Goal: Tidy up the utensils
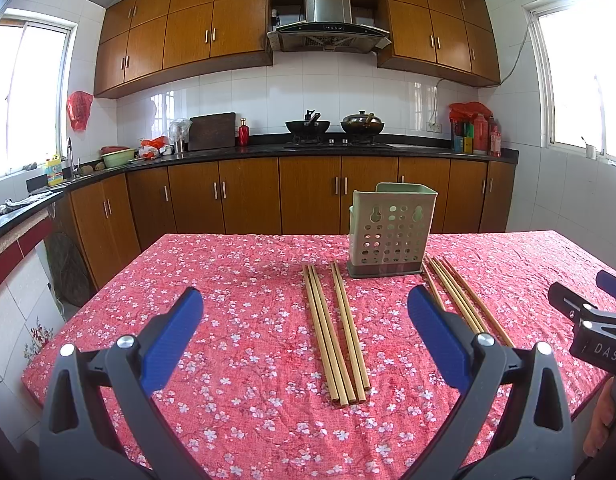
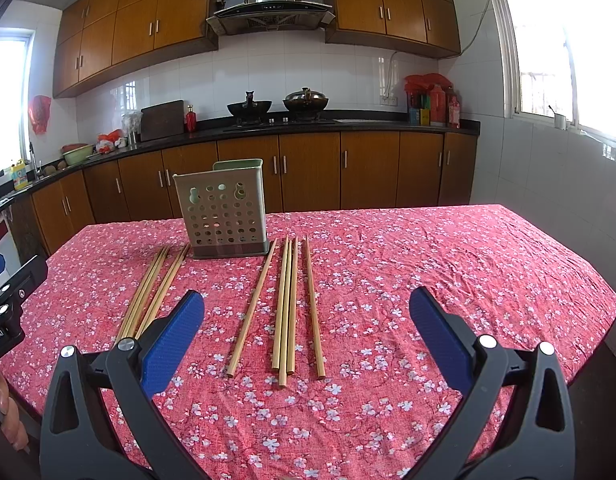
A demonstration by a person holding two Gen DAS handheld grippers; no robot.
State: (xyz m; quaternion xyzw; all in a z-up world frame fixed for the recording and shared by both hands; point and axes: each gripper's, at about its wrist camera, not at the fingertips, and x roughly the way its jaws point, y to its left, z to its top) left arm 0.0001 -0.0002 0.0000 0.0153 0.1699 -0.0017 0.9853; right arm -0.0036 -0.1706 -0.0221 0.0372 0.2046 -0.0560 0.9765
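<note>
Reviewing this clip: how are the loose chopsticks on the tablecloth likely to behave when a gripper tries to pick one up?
The chopsticks look like thin, straight wooden sticks, so probably stiff and light. They look round, so a nudged one may roll, though the wrinkled tablecloth should damp that. Several lie touching, so closing the open right gripper on one will likely catch or shift its neighbours.

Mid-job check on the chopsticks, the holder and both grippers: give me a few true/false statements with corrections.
1. The green holder stands upright on the tablecloth. True.
2. The left gripper is shut on a chopstick. False: it is open and holds nothing.
3. Chopsticks lie in two groups, the left group and the right group. True.
4. Chopsticks already stand in the holder. False: none rise above its rim.
5. The right gripper is open. True.
</note>
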